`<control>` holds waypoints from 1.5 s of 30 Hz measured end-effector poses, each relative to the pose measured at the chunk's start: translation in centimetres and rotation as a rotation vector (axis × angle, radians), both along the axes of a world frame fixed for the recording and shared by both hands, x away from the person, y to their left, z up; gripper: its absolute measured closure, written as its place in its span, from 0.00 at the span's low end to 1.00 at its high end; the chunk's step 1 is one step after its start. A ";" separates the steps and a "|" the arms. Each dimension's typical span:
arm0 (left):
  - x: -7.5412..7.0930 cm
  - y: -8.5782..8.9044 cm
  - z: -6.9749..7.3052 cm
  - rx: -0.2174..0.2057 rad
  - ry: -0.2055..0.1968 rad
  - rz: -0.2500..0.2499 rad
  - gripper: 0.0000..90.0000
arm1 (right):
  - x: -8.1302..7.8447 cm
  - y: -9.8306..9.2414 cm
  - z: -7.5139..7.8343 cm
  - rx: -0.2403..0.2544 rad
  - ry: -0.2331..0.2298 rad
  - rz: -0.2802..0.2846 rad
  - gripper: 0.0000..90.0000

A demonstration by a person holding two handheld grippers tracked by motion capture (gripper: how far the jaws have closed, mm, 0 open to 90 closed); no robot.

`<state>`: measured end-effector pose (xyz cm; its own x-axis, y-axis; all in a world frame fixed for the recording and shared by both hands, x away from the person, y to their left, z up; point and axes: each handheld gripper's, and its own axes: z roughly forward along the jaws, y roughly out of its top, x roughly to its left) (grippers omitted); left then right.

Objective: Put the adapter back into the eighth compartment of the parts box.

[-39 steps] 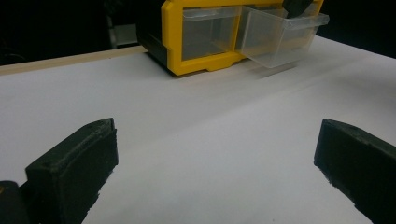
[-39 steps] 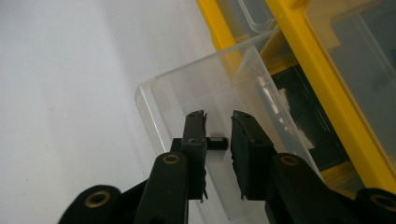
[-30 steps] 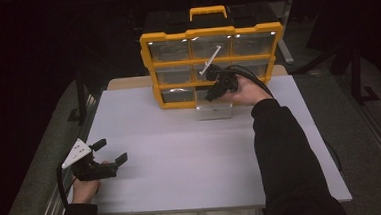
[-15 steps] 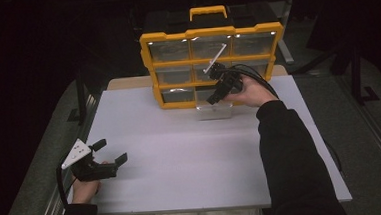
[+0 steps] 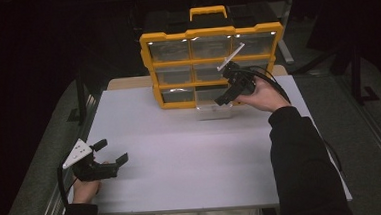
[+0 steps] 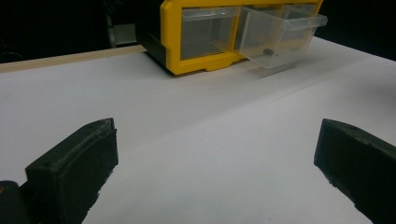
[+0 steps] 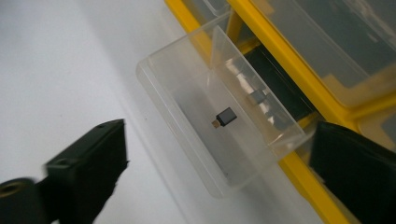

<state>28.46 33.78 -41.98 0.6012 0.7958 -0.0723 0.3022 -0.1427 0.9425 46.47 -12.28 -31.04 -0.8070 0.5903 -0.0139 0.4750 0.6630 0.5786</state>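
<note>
The right gripper [image 5: 225,85] hangs over the pulled-out clear drawer [image 5: 213,106] of the yellow organiser [image 5: 209,33], and its fingers [image 7: 88,172] have just been opening: a second ago they were pinched nearly closed low at the drawer, and now they stand spread wide with nothing between them. In the right gripper view a small dark adapter [image 7: 223,116] lies loose on the drawer's floor, apart from both fingers, with a couple of other small pieces further back near the cabinet. Compared with the earlier high views, the right hand [image 5: 263,95] has also drawn a little up and away from the drawer front. Read together, this looks like a release: the small part has been let go into the bottom-row drawer and the gripper is clearing it. The drawer is not pushed home; it juts out over the white tabletop [image 5: 192,162], as the left gripper view shows too, with the dark piece [image 6: 267,51] visible through its clear wall [image 6: 280,32]. The left gripper [image 5: 106,155] rests at the near left edge of the tabletop, well apart from the organiser, just where it was a second ago, its fingers [image 6: 77,163] spread and empty. So the placing seems done, and what likely remains is closing the drawer, for which the right gripper is the nearer one.
</note>
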 end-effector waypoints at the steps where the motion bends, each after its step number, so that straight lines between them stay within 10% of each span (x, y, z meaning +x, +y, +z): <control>1: 0.0 0.0 0.0 0.000 0.000 0.000 0.00 | -0.1 -0.3 0.0 0.007 0.001 -0.007 0.00; 45: 0.0 -0.1 -0.1 -0.002 0.010 0.002 0.00 | -5.7 -5.3 -1.1 0.090 -0.090 -0.041 0.00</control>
<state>28.48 33.71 -42.09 0.5985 0.7971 -0.0800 0.3122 -0.1401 0.9396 40.81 -17.57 -32.15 -0.7799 0.6251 -0.0310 0.4439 0.5875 0.6766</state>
